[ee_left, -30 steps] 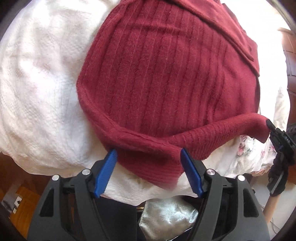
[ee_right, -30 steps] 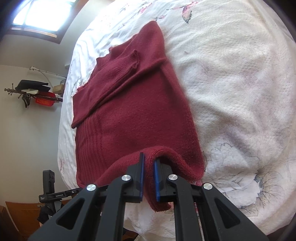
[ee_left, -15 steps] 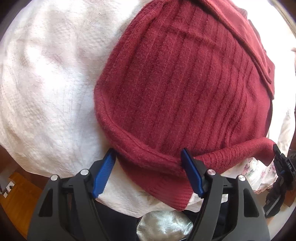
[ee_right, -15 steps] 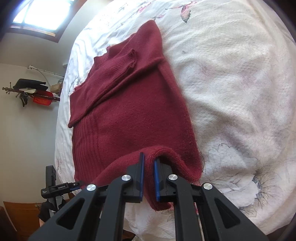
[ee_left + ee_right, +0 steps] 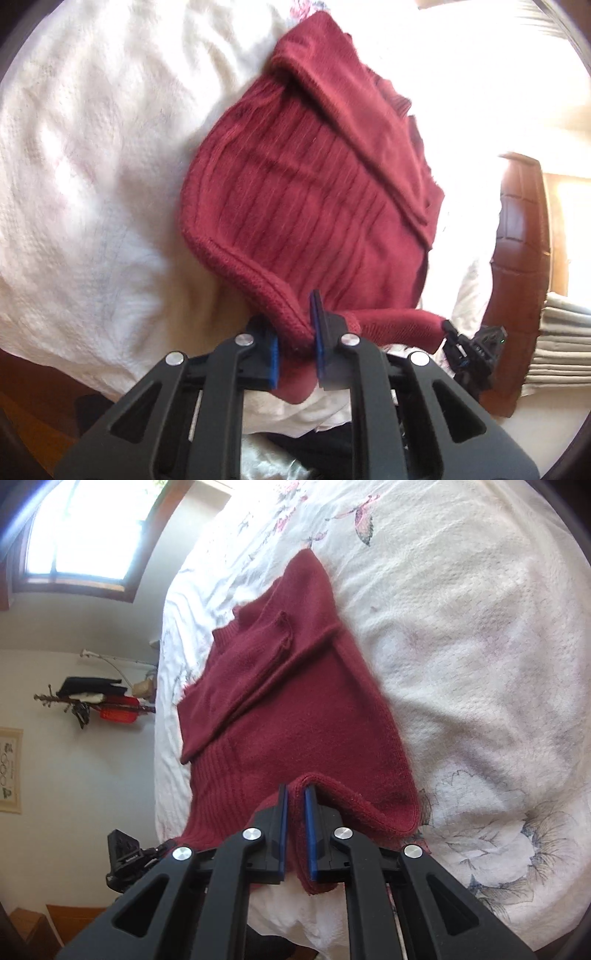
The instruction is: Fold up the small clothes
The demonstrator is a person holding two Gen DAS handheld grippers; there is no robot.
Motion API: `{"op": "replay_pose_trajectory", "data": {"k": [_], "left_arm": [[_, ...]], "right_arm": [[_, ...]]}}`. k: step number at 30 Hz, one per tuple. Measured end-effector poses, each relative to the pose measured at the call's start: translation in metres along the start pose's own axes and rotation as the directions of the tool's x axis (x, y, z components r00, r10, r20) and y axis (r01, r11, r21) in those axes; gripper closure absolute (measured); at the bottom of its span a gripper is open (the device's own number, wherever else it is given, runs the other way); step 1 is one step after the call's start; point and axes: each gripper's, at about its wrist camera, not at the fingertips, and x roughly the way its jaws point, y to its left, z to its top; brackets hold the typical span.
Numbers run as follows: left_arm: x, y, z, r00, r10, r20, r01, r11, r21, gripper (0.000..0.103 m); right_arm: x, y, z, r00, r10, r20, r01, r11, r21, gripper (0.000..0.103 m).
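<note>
Left claw [image 5: 295, 343] pinches the ribbed hem of the dark red knitted sweater [image 5: 314, 192]; right claw [image 5: 295, 830] clamps the hem's other corner. Only the right view shows the folded sleeve [image 5: 258, 664]. White quilted bed [image 5: 461, 646] lies open beside the sweater.

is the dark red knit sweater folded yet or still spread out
Partly folded. The dark red ribbed knit sweater lies flat on the white bedspread with one sleeve folded across it; both claws pinch its bottom hem.

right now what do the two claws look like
Both match: the left claw and right claw are black plastic frames with triangular cut-outs, round silver bolt heads and flat blue pads lining the fingers. No cables or markings show.
</note>
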Motion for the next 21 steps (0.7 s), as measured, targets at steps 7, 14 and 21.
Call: {"op": "replay_pose_trajectory", "data": {"k": [7,14,21], "left_arm": [[0.004,-0.018,0.041,0.984,-0.032,0.173,0.039,0.998,-0.039,0.09],[0.031,0.001,0.082,0.992,0.037,0.124,-0.033,0.999,-0.035,0.088],[0.055,0.026,0.103,0.991,-0.111,0.077,0.12,0.985,-0.125,0.082]], "right_arm": [[-0.012,0.004,0.027,0.991,-0.083,0.104,0.085,0.996,-0.017,0.097],[0.003,0.047,0.014,0.947,-0.296,0.127,0.322,0.855,-0.406,0.072],[0.034,0.025,-0.008,0.959,-0.242,-0.151,0.139,0.86,-0.491,0.072]]}}
